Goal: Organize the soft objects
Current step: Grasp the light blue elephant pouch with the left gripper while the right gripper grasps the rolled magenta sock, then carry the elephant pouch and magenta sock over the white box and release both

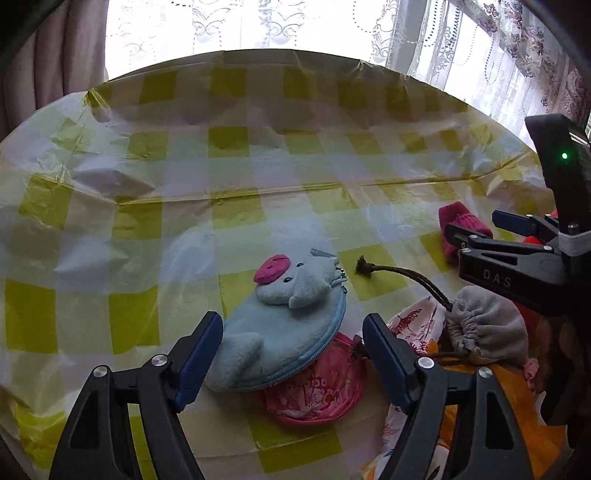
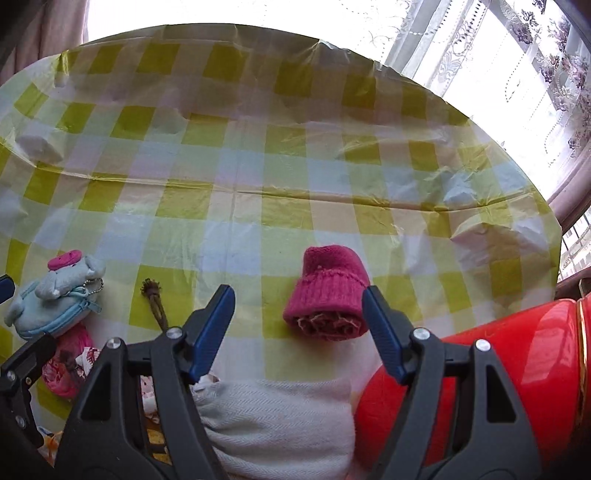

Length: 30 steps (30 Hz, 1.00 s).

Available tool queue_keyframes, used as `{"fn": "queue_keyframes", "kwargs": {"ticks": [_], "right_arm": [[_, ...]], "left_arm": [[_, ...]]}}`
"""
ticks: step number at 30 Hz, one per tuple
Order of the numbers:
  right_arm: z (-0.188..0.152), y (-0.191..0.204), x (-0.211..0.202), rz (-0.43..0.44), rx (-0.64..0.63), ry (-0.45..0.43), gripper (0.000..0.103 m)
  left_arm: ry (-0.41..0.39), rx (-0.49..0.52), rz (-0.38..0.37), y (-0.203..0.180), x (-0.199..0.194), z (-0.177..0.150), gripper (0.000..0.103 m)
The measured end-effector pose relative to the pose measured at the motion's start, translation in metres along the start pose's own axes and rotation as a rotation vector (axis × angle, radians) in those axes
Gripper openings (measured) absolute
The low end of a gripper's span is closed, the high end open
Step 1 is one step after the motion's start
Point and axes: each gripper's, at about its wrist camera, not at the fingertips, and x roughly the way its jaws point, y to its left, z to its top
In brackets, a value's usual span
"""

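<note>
A light blue plush elephant pouch (image 1: 280, 328) with a pink cap lies on the checked tablecloth, partly on a pink floral pouch (image 1: 317, 391). My left gripper (image 1: 295, 354) is open, its jaws on either side of the blue pouch, just above it. A grey drawstring bag (image 1: 487, 328) with a dark cord lies to the right. A rolled magenta knit piece (image 2: 328, 295) lies ahead of my right gripper (image 2: 299, 328), which is open and empty above a white woven cloth (image 2: 280, 424). The blue pouch also shows in the right wrist view (image 2: 51, 299).
A glossy red object (image 2: 480, 376) sits at the right. Orange and white patterned fabrics (image 1: 417, 332) lie under the grey bag. The yellow-green checked tablecloth (image 1: 258, 166) covers the round table. Lace curtains (image 1: 258, 26) and a window stand behind.
</note>
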Motion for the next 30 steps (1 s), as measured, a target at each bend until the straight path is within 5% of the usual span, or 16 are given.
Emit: {"fn": "queue_keyframes", "kwargs": {"ticks": [12,15,20,22,25,30], "right_arm": [[0.007,-0.016,0.036,-0.178,0.121,0.013,0.074],[0.008,-0.018,0.046,-0.174,0.139,0.036,0.074],[0.003,-0.022,0.069,-0.070,0.171,0.134,0.072],[0.002,-0.026,0.071,-0.011,0.191,0.131,0.053],[0.001,-0.027,0.065,0.061,0.187,0.098,0.042],[-0.004,-0.024,0.049,0.165,0.157,0.054,0.038]], "left_arm": [[0.012,0.021,0.020,0.002,0.023,0.003,0.079],[0.005,0.017,0.010,0.003,0.025,0.002,0.070],[-0.004,0.009,0.005,0.004,0.026,0.001,0.049],[-0.016,-0.019,-0.003,0.008,0.024,0.002,0.040],[-0.036,-0.075,-0.044,0.017,0.018,0.002,0.037],[-0.075,-0.110,-0.043,0.021,0.005,0.000,0.037]]}}
